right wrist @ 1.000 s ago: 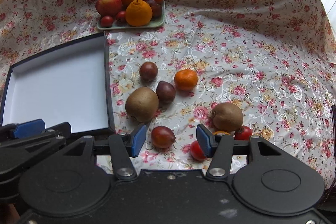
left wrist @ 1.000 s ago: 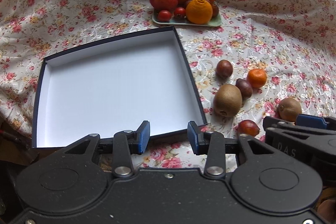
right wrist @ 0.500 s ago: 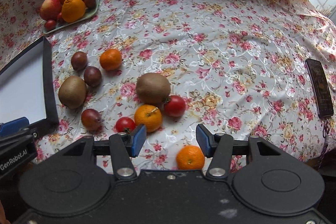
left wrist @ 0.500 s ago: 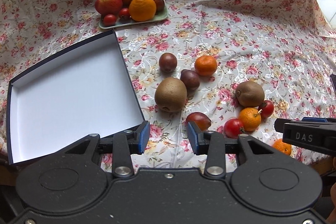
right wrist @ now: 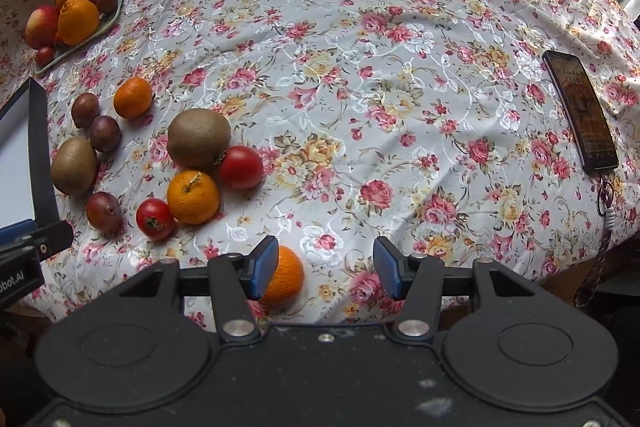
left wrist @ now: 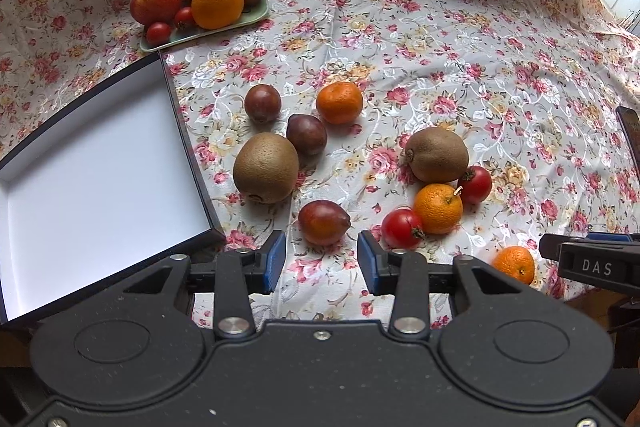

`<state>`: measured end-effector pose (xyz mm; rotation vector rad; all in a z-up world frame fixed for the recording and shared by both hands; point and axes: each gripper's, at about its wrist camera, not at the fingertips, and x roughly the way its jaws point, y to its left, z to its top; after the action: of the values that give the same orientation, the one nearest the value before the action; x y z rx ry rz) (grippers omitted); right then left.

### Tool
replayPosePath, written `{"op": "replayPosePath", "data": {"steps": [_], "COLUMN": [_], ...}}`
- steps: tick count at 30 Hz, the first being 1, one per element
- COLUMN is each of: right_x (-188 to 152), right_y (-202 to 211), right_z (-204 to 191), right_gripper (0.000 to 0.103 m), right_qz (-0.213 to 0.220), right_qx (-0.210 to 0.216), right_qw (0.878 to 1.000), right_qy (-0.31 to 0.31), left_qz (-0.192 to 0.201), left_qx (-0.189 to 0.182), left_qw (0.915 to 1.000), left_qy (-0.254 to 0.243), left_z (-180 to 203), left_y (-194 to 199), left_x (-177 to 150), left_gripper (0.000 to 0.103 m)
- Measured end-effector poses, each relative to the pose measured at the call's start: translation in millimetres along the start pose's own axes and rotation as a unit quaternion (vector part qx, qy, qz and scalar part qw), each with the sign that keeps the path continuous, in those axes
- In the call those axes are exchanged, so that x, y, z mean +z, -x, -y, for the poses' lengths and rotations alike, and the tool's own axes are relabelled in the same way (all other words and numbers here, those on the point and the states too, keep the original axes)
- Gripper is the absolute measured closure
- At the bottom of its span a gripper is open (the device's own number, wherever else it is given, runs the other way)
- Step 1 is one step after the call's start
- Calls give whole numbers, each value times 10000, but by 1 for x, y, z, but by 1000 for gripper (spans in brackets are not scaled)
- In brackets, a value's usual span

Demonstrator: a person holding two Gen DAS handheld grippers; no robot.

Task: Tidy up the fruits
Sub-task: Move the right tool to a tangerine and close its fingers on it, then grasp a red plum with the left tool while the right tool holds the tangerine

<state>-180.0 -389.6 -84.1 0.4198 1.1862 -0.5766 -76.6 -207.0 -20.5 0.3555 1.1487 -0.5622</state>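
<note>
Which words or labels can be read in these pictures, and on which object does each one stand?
"DAS": white letters on the right gripper, seen at the edge of the left wrist view.
"bbot.AI": on the left gripper in the right wrist view; its beginning is cut off.
Phone screen: text too blurred to read.

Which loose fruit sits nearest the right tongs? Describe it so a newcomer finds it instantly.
Start at the floral tablecloth and go to its near edge. There a small mandarin lies alone beside the right tongs, apart from the fruit cluster further left.
</note>
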Motion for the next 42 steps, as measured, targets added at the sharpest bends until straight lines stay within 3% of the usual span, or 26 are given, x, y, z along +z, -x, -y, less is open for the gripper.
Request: {"op": "replayPosePath", "data": {"steps": [14,21,28,42], "right_x": [-5,-7,-8,-4], "right_y": [-7,-19,-27,-28], "right_z": [0,-15,-29,-27], "right_gripper": [48,49,63,66], "right_qz": [-140,-286,-341,-299], "right_qx": [480,477,373,386], "right_qw": [9987,9982,9978,9982], "right_qy": [7,209,440,345], "left_qz": [-465,-487,-559,-634], "left_qx": [-56,-6,-86,-250], "left_qw": [9988,9986,9977,9961], "left_qy": [106,206,362,555], "left_z": [11,5,0,-2], "left_y": [-21,-23,-26,-33], "left_x": [-2,-1,1,5], "left_gripper": [55,55,55,55]}}
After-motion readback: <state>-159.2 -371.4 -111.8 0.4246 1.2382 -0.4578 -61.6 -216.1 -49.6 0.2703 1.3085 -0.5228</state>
